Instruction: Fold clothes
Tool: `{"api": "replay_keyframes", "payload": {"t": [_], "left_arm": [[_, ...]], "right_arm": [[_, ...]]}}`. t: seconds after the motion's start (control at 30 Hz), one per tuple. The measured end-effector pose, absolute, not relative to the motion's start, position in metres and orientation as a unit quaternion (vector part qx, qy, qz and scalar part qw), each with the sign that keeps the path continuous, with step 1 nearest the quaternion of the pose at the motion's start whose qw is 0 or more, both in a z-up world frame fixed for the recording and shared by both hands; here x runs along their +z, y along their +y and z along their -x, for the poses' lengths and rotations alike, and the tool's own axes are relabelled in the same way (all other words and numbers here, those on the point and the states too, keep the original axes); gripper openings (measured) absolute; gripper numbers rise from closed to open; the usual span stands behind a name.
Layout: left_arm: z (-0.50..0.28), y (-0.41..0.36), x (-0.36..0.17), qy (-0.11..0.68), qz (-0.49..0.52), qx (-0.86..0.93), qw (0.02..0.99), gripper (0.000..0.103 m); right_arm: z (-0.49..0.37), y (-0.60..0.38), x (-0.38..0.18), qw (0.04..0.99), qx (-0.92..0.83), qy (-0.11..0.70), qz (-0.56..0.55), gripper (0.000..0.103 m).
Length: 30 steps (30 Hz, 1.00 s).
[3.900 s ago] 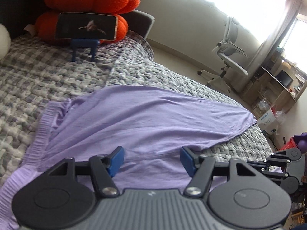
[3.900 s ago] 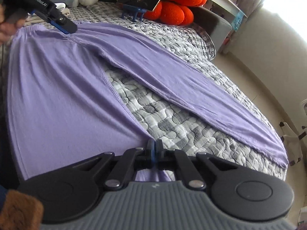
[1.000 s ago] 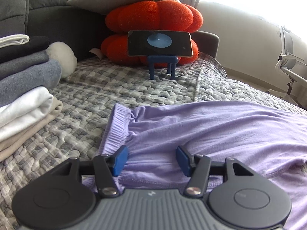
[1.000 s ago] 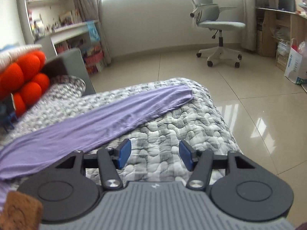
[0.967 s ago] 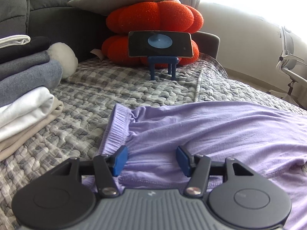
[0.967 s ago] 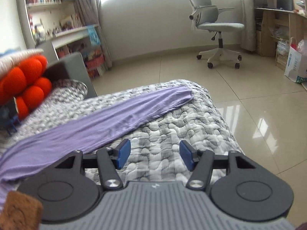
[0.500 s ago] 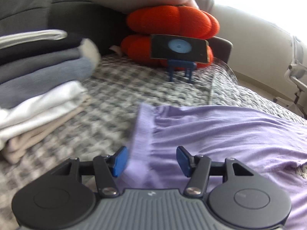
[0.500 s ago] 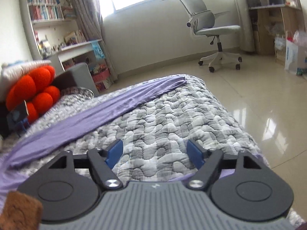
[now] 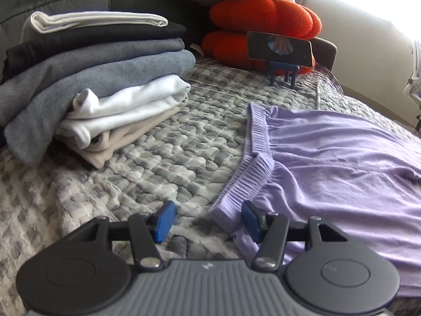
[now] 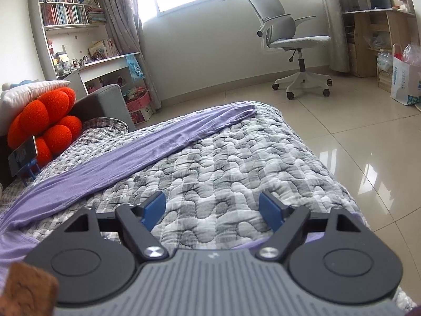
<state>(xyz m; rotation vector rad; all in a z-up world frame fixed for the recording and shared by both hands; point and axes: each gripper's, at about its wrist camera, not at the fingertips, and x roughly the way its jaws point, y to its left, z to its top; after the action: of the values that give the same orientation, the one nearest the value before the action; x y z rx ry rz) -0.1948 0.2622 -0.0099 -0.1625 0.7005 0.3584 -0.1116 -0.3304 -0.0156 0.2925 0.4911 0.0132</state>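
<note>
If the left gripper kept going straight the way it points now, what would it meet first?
Most likely the ribbed waistband of the purple trousers, whose corner lies just ahead between the open fingers of the left gripper, with the quilt beneath it. Depth is hard to judge here.

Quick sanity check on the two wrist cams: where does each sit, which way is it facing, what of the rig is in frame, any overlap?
Left wrist: on the left tongs, looking down-forward at the purple trousers' waistband and the folded clothes stack; both blue pads show, open.
Right wrist: on the right tongs, facing down the bed toward the office chair; its jaws are opening over bare quilt.
Shared: purple trousers, orange cushion, phone on stand.
</note>
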Motion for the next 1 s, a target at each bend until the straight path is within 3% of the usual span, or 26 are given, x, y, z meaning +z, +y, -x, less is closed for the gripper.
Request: {"api": "replay_keyframes", "payload": {"t": [0.1, 0.13, 0.17, 0.23, 0.37, 0.73, 0.83, 0.9, 1.0], "left_arm": [[0.195, 0.264, -0.011, 0.344, 0.083, 0.178, 0.918, 0.055], [0.195, 0.263, -0.011, 0.344, 0.078, 0.175, 0.919, 0.05], [0.195, 0.261, -0.011, 0.345, 0.073, 0.171, 0.92, 0.036], [0.194, 0.254, -0.008, 0.344, 0.058, 0.162, 0.923, 0.02], [0.193, 0.25, -0.005, 0.343, 0.047, 0.178, 0.921, 0.011], [0.19, 0.247, -0.007, 0.348, 0.023, 0.216, 0.912, 0.012], [0.189, 0.25, -0.003, 0.352, 0.037, 0.217, 0.91, 0.019], [0.192, 0.255, 0.002, 0.348, 0.048, 0.221, 0.91, 0.037], [0.194, 0.263, 0.01, 0.344, 0.064, 0.223, 0.91, 0.04]], "right_arm": [[0.111, -0.331, -0.016, 0.959, 0.007, 0.243, -0.144, 0.082], [0.111, -0.331, -0.017, 0.959, 0.008, 0.242, -0.145, 0.082], [0.111, -0.332, -0.017, 0.959, 0.009, 0.242, -0.147, 0.082], [0.112, -0.333, -0.017, 0.959, 0.009, 0.241, -0.149, 0.082], [0.113, -0.335, -0.017, 0.959, 0.011, 0.239, -0.154, 0.082], [0.114, -0.336, -0.016, 0.958, 0.013, 0.238, -0.159, 0.082], [0.114, -0.336, -0.016, 0.958, 0.013, 0.238, -0.158, 0.082], [0.114, -0.336, -0.015, 0.958, 0.013, 0.238, -0.159, 0.082], [0.114, -0.337, -0.015, 0.958, 0.014, 0.237, -0.161, 0.082]]}}
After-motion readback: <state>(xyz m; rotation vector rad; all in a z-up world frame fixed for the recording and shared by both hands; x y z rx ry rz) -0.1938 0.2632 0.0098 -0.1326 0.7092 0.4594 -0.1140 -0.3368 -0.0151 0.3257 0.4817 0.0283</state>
